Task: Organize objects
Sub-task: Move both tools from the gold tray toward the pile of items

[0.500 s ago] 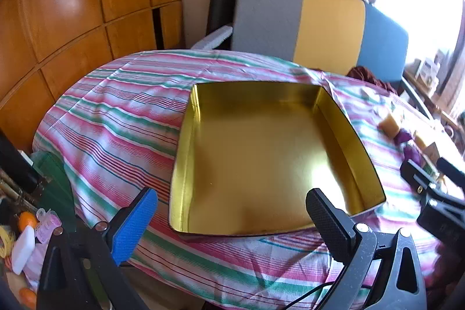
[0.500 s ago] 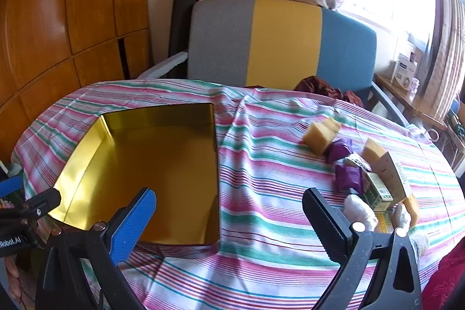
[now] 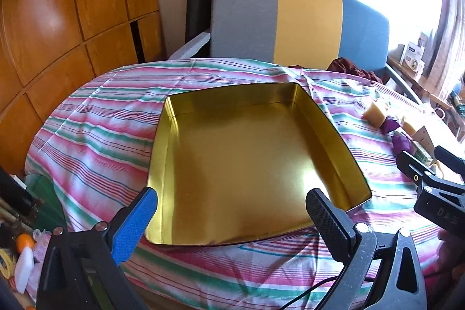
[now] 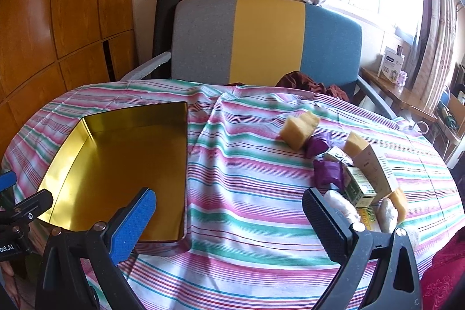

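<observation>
Striped tablecloth [image 4: 247,193] lies below both tilted-down tools, left tool [image 3: 231,207] and right tool [image 4: 228,207] spread wide, empty.

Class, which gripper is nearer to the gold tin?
Left. The left gripper hovers over the gold tin's near edge; the right gripper sits beside it, over the striped cloth.

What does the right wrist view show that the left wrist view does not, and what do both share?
Only the right wrist view shows the whole pile of small things: the white wrapped pieces, the green carton and the tall beige box, all lying on the cloth, none in the tin.

Only the left wrist view shows the clutter below the table's left edge and the tin's full near rim.

Both show the empty gold tin, the striped tablecloth, the three-colour chair, the yellow sponge, and open grippers holding nothing.
</observation>
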A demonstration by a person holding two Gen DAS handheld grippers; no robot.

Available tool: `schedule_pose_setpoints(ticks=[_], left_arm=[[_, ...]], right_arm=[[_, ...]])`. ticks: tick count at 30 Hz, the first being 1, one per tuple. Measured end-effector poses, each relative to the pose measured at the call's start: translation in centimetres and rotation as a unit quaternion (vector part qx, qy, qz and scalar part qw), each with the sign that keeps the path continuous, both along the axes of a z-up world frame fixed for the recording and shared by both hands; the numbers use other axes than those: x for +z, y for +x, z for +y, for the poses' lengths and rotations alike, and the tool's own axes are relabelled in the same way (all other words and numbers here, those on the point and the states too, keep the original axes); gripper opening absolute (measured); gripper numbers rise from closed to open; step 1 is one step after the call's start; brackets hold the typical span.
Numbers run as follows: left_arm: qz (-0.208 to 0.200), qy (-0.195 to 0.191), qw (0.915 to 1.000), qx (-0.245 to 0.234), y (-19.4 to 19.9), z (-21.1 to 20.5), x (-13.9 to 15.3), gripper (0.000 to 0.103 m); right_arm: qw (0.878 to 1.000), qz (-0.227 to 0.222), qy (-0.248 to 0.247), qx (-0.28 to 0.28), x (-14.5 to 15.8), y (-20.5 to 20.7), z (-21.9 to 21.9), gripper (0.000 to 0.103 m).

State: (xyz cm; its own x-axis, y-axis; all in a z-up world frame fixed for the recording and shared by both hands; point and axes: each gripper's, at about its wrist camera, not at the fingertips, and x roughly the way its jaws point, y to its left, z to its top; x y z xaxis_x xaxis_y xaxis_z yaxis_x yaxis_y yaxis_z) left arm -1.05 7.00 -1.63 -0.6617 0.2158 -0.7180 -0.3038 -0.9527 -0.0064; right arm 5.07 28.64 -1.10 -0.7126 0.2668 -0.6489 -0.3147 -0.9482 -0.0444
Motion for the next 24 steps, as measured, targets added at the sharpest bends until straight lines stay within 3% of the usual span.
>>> schedule_pose_setpoints(ticks=[15, 19, 24], left_arm=[[0.015, -0.006, 0.9969, -0.078, -0.2, 4.8, 0.7, 0.103], [0.027, 0.000, 0.9914, -0.128, -0.2, 7.5, 0.9, 0.103], [-0.007, 0.055, 0.9794, -0.194, -0.5, 11.3, 0.8, 0.103]], right_arm=[[0.999, -0.019, -0.019, -0.032, -0.5, 1.4, 4.3, 0.102], [0.996, -0.022, -0.047, -0.074, -0.1, 3.3, 8.7, 0.102], [0.986, -0.020, -0.041, -0.158, 1.0, 7.2, 14.8, 0.102]])
